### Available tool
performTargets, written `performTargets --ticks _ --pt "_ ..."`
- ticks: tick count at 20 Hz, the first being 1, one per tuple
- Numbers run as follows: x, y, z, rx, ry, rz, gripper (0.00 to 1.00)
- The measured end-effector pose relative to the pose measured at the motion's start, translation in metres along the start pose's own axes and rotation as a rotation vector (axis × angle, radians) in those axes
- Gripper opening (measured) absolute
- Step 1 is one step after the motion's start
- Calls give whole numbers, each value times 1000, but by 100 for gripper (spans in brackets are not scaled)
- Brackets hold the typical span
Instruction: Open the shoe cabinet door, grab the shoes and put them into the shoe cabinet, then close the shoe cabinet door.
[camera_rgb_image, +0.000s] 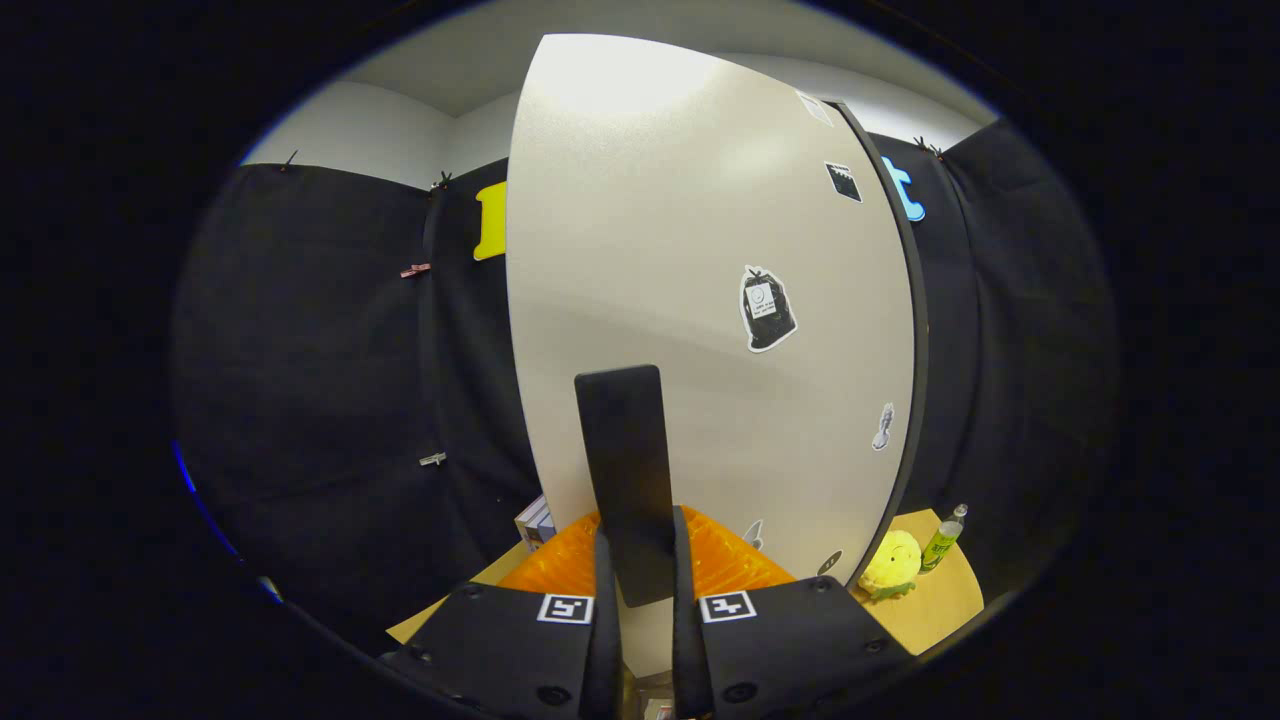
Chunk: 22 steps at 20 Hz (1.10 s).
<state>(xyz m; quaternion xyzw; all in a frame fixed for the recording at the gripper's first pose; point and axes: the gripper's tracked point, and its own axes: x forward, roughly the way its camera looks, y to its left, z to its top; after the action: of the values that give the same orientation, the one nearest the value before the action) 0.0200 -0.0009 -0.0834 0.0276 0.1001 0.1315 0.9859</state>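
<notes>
The shoe cabinet door (700, 260) is a tall pale panel with several stickers, standing close in front of me. A flat black handle (625, 450) sticks out from its lower part and runs down between my fingers. My gripper (640, 575) is shut on this handle, one finger pressing on each side of its lower end. A dark band runs down the door's right edge (915, 330). I cannot tell how far the door stands from the cabinet body, which is hidden behind it.
A wooden tabletop (945, 600) lies low on the right, with a yellow plush toy (890, 565) and a small green bottle (943, 540) on it. Stacked boxes (535, 522) sit just left of the door's foot. Black cloth walls surround the cabinet.
</notes>
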Motion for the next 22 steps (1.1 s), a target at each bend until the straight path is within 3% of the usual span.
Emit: performTargets --ticks 6,22 --pt "-40 -32 4 -8 18 25 24" --pt "-107 -102 19 65 3 -66 23"
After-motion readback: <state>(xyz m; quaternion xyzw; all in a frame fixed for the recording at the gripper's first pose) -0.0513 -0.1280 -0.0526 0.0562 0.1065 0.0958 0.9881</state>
